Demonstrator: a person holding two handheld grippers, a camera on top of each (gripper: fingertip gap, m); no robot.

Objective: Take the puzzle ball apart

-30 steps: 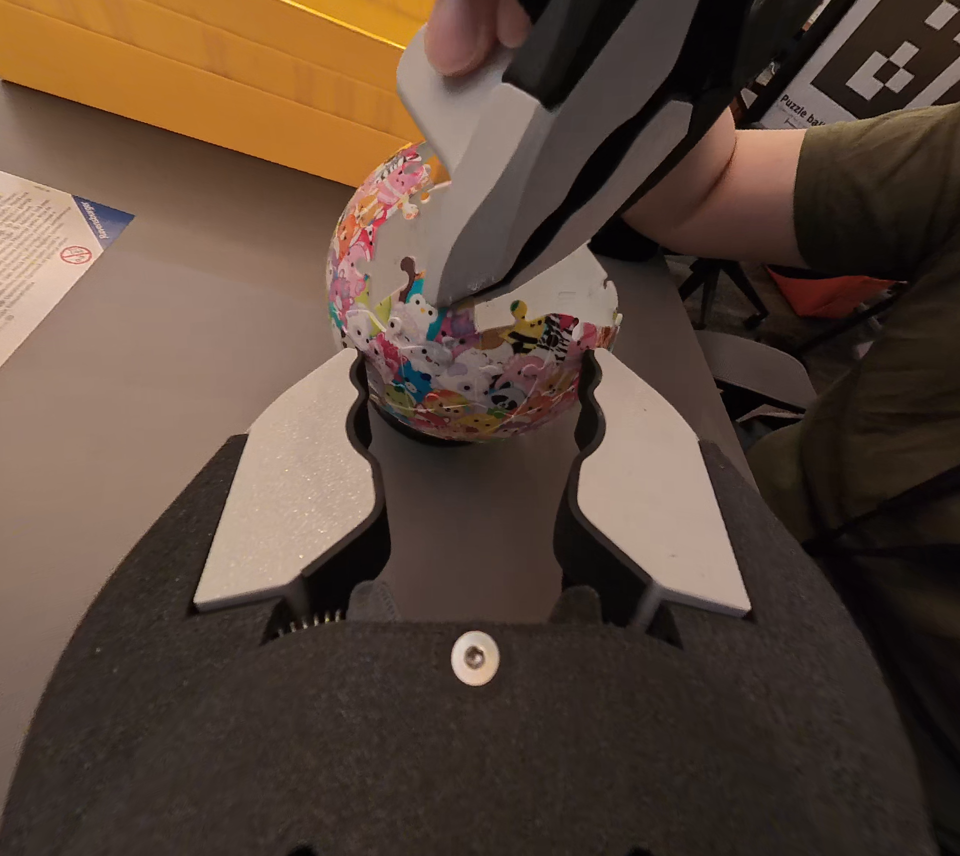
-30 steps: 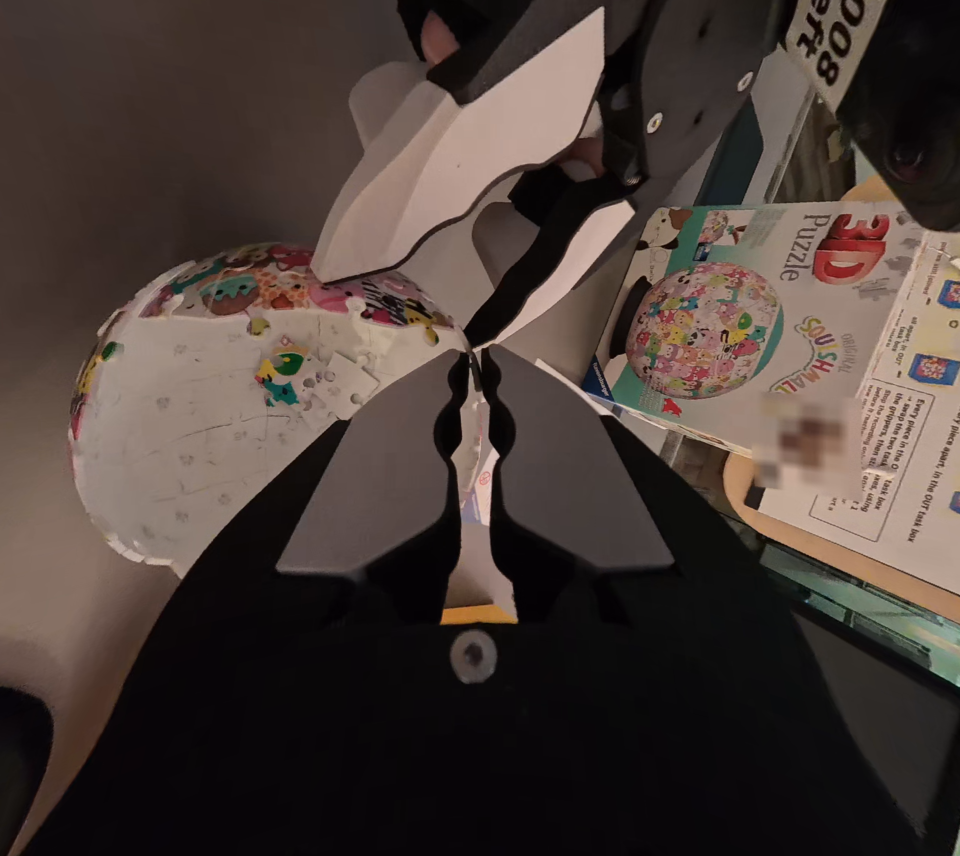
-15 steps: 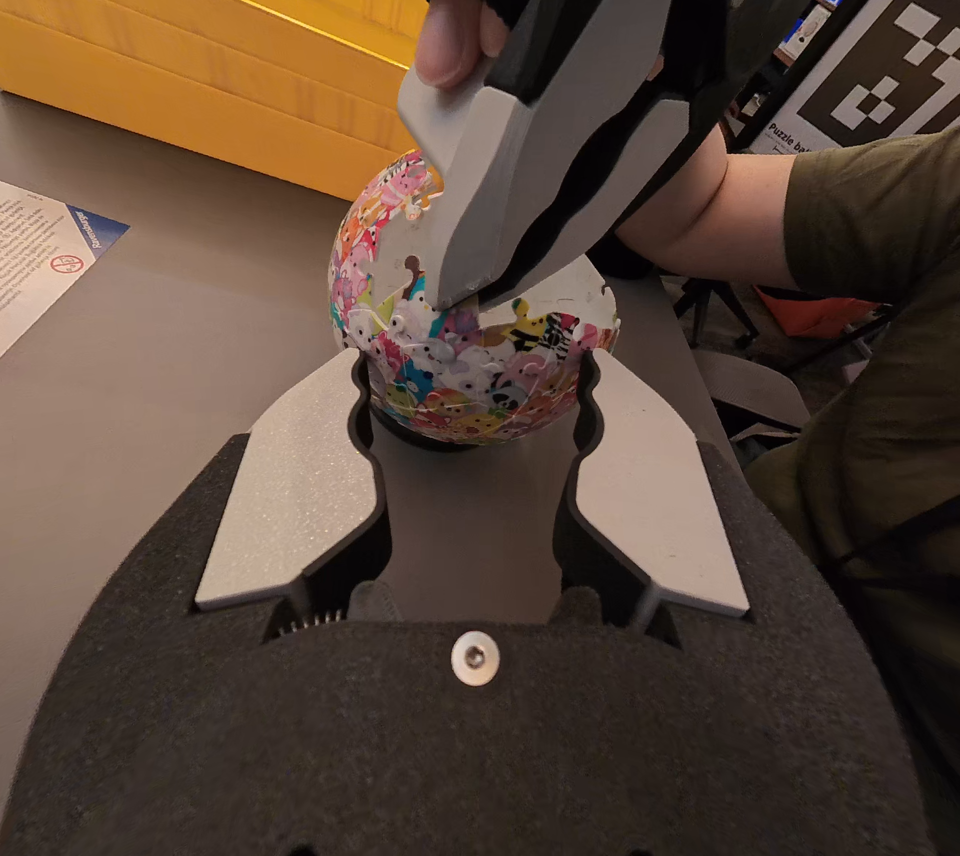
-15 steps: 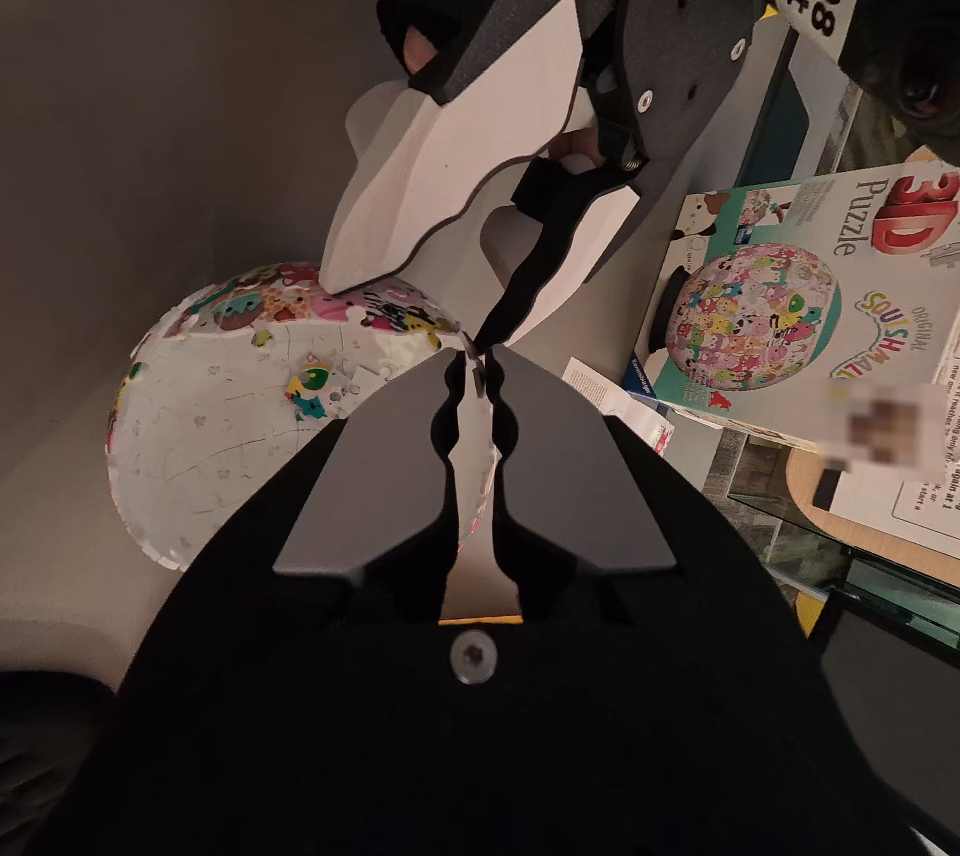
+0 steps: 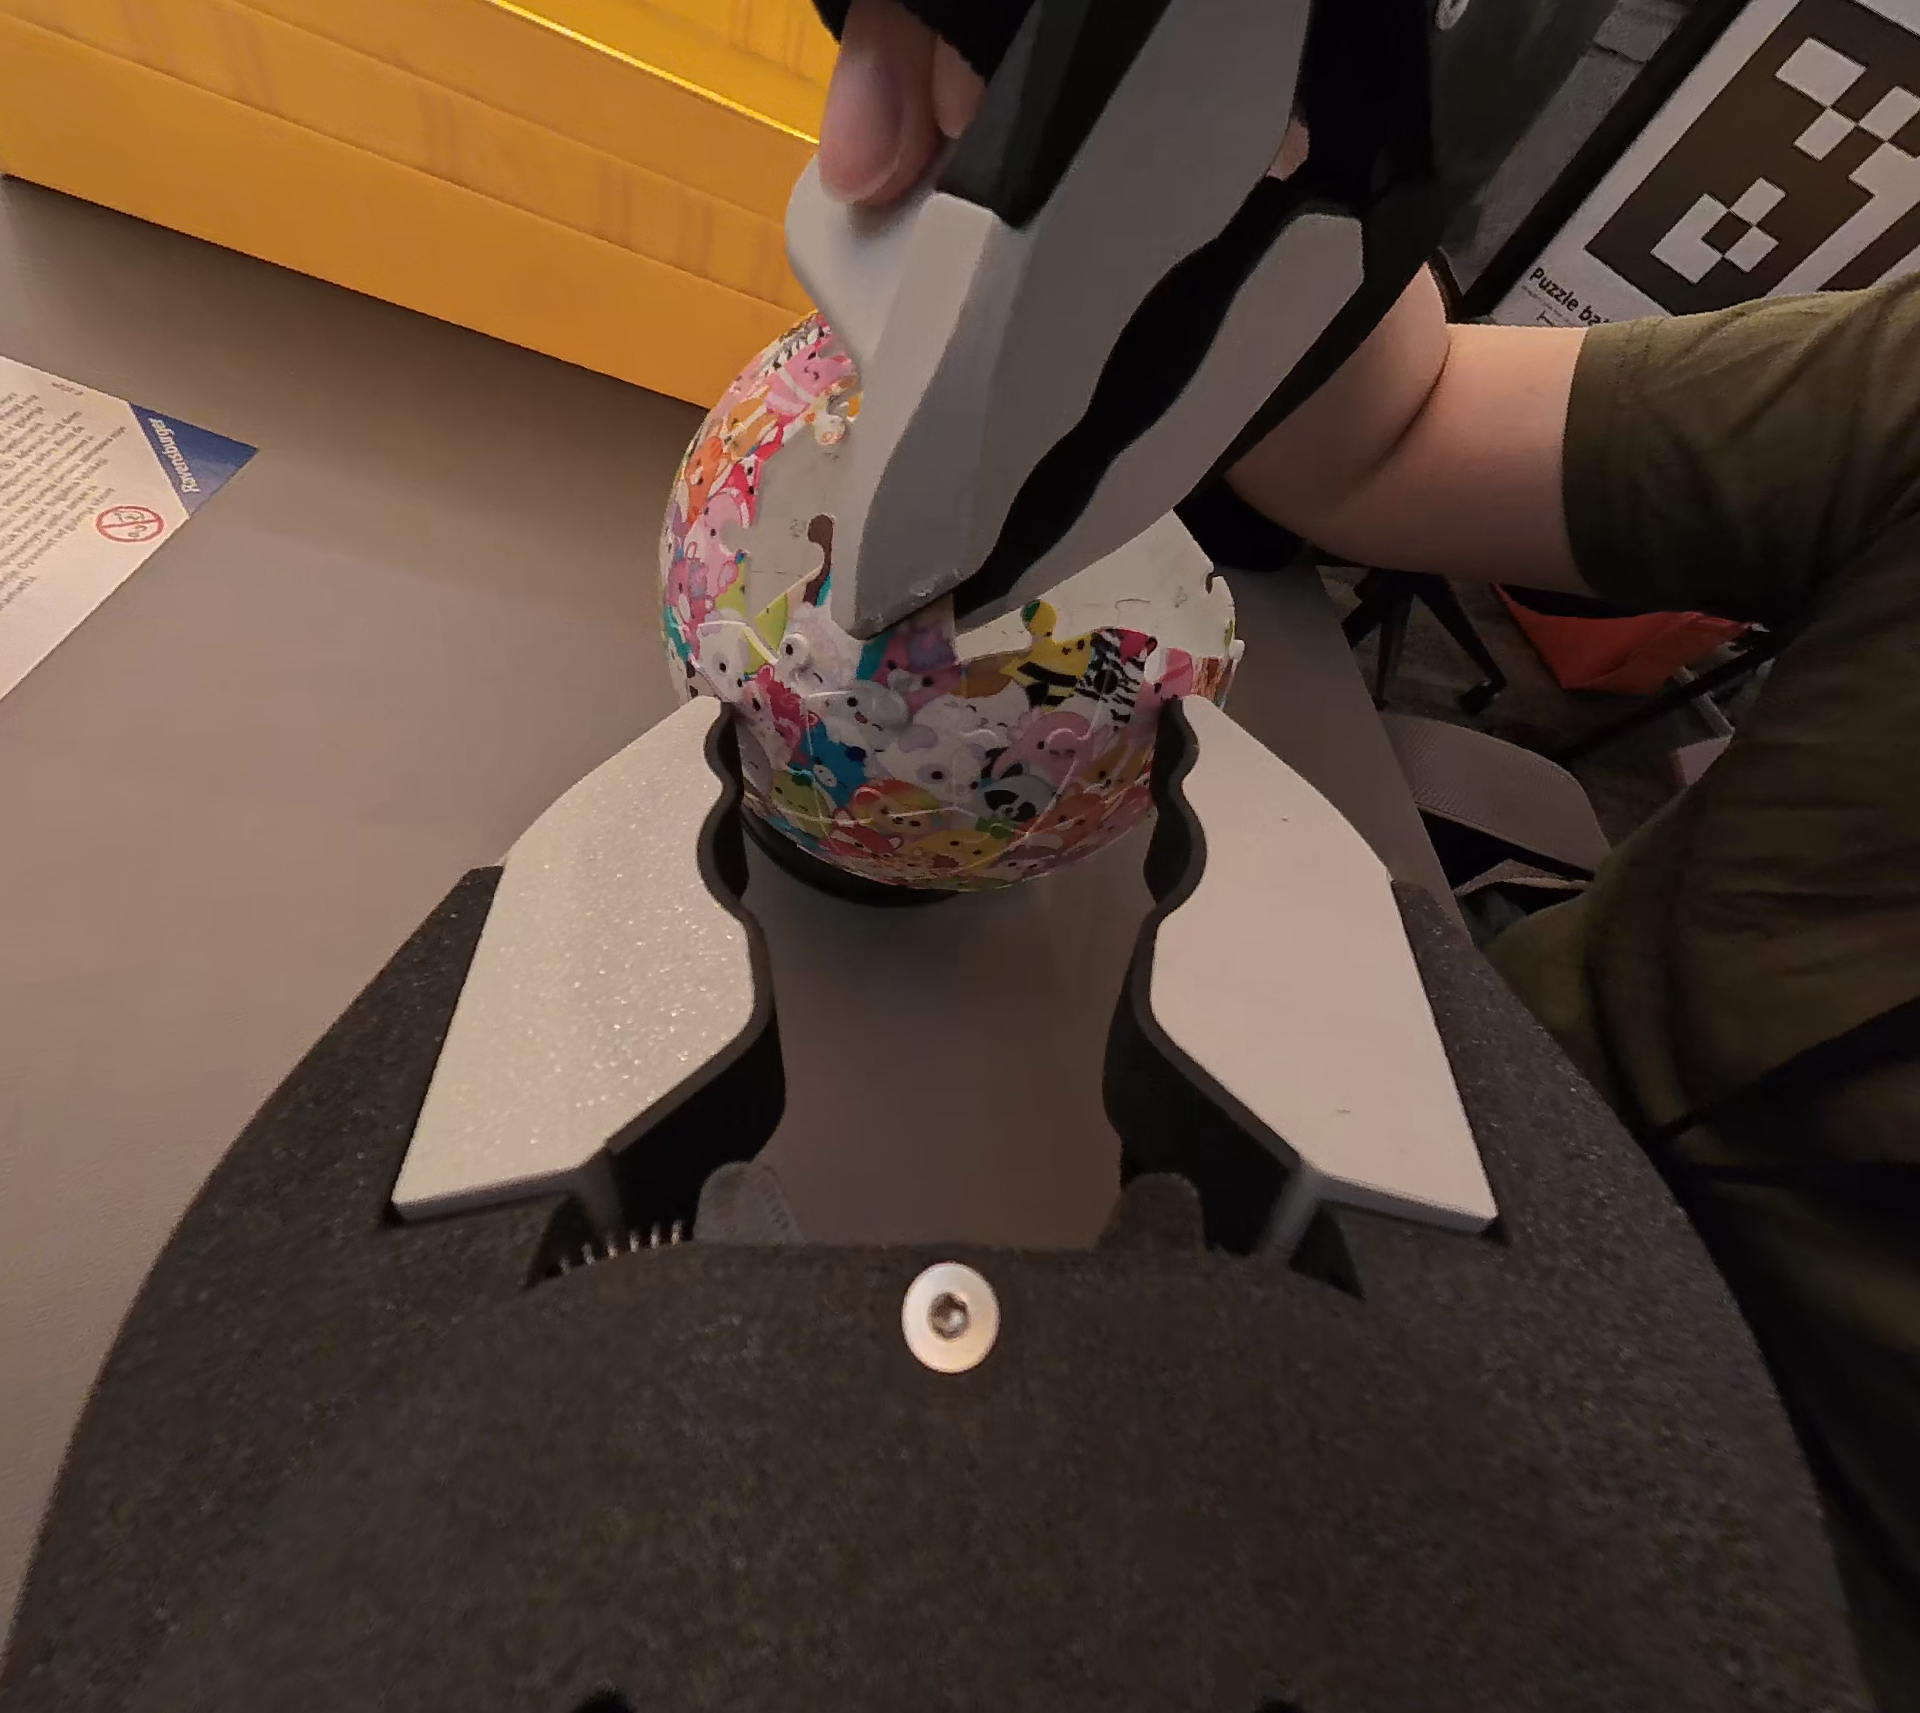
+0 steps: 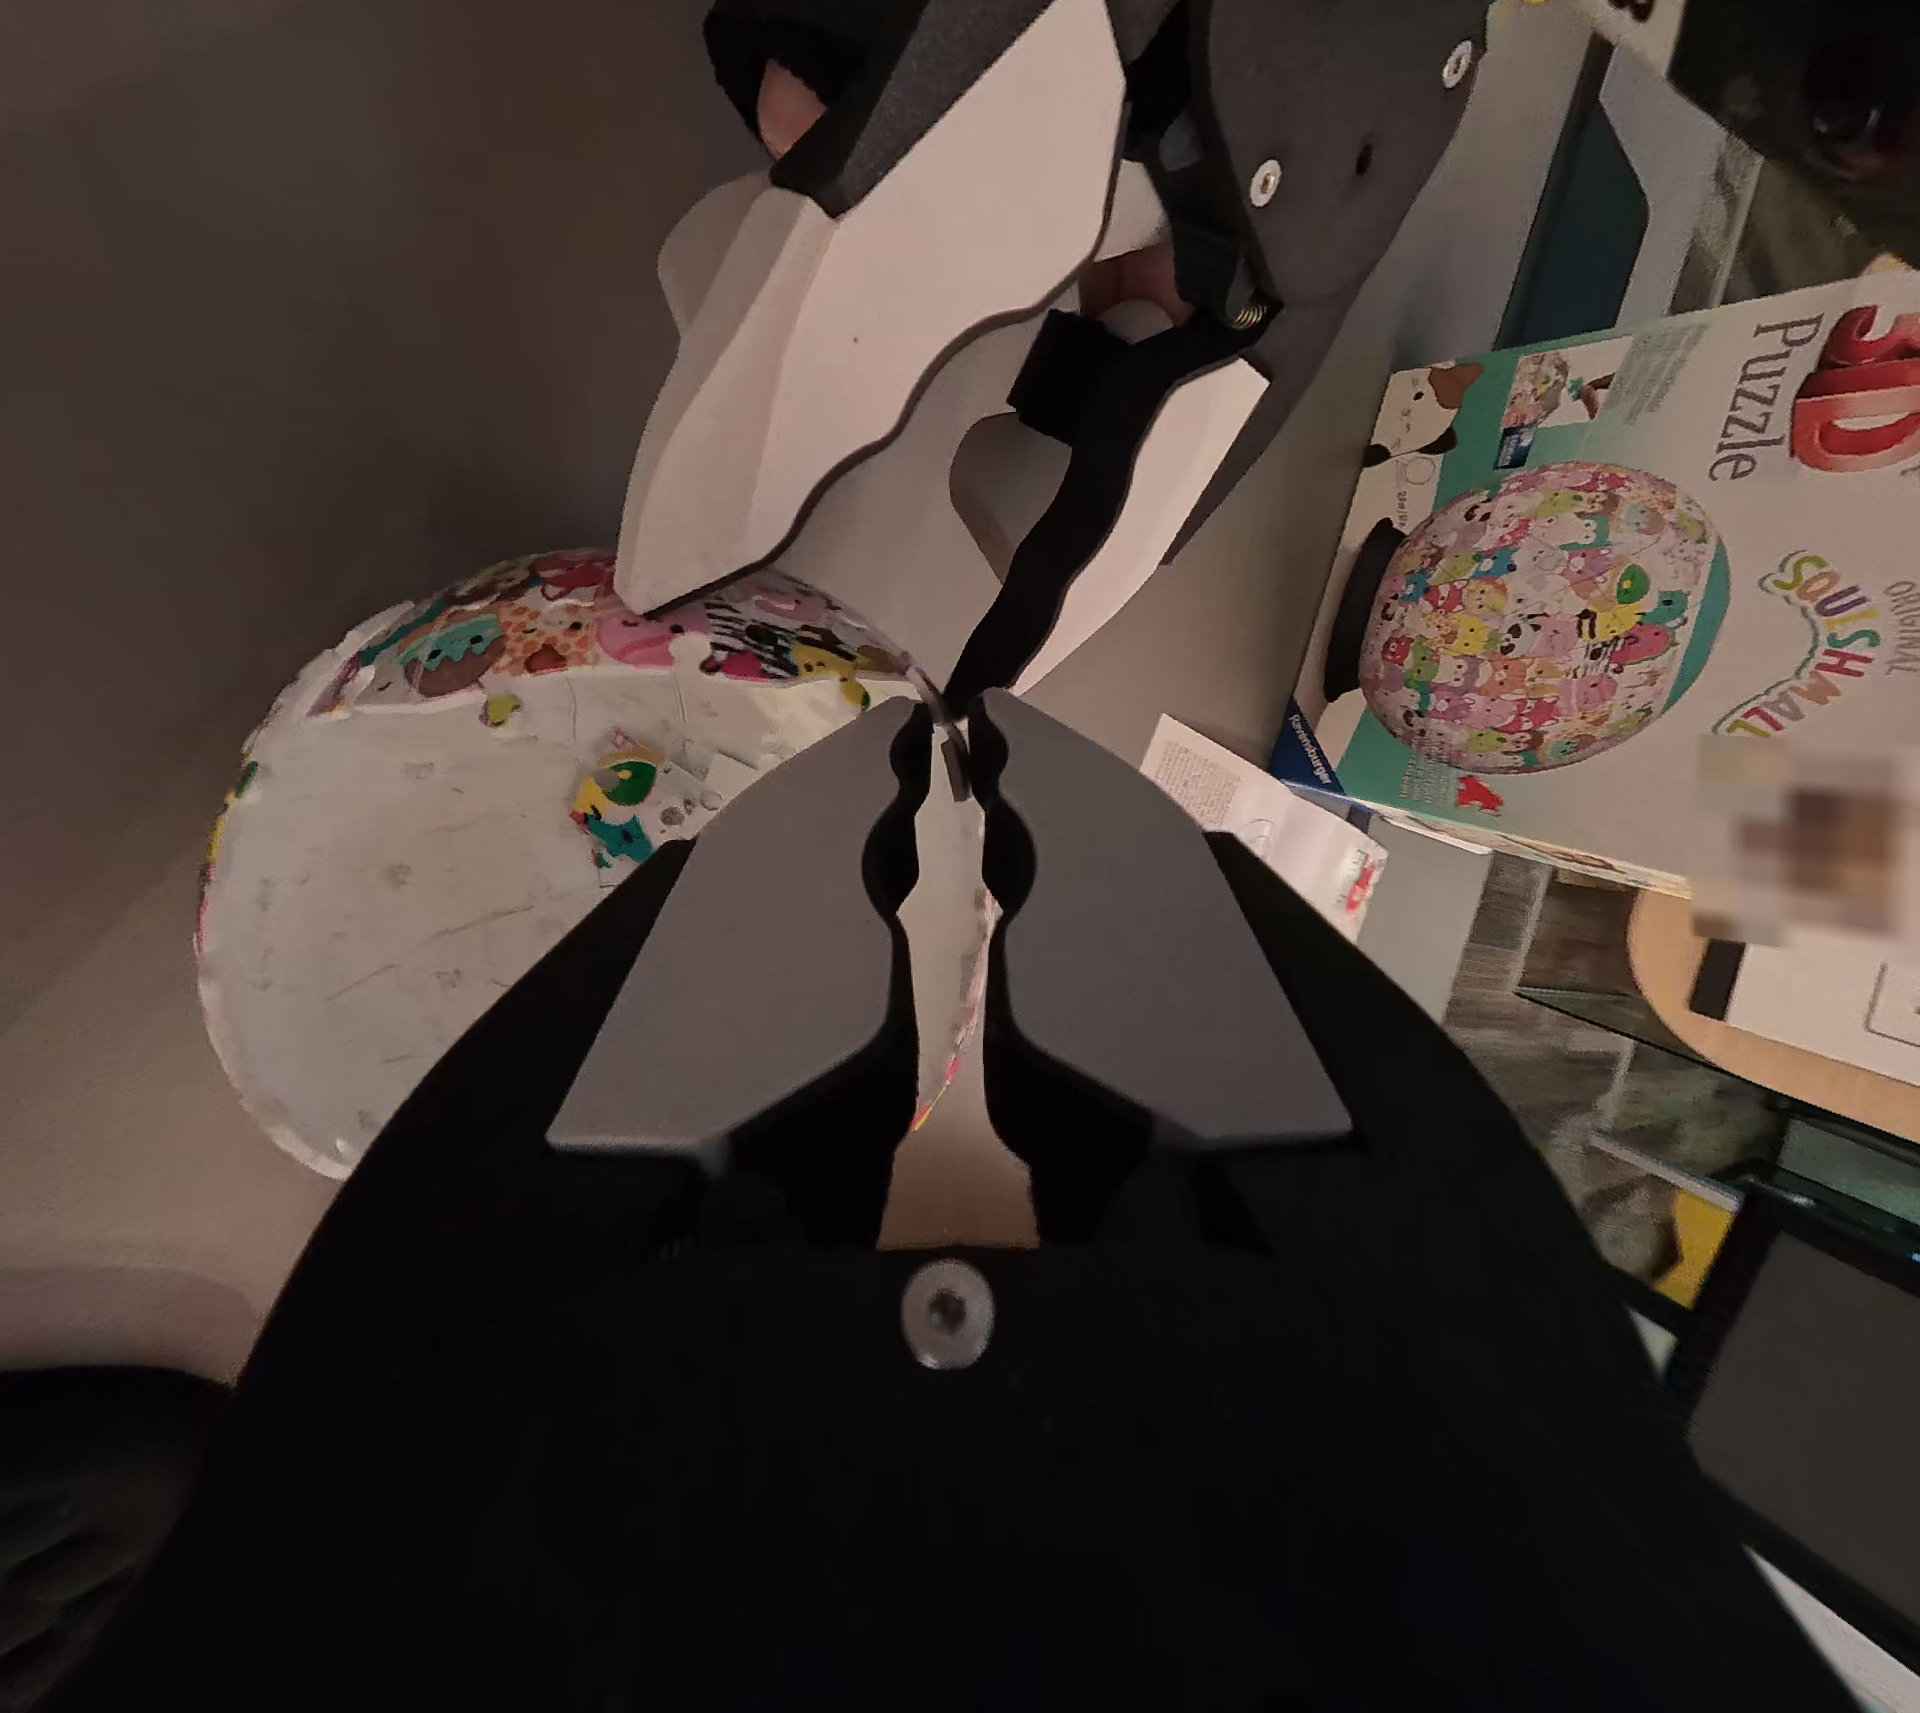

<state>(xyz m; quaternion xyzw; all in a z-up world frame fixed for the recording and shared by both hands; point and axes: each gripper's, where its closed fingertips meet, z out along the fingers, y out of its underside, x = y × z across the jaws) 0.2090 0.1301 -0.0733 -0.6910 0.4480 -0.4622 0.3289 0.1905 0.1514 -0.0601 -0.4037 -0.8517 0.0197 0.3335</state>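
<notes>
Colourful puzzle ball [image 5: 940, 728], top already open, sits near the bench [image 5: 312, 728] right edge. Left hand-held gripper [image 5: 945, 790] braces it, spread wide. Right hand-held gripper [image 6: 951, 764] pinches a rim piece [image 6: 954, 770]; peel gently upward.

On the grey bench [image 5: 312, 780] lies a printed leaflet [image 5: 73, 500] at the left edge. Behind it stands a stack of yellow boards [image 5: 364, 105]. A puzzle box [image 6: 1621, 583] with a picture on it lies beside the bench, and a black-and-white marker sign [image 5: 1787, 177] stands at the right.
</notes>
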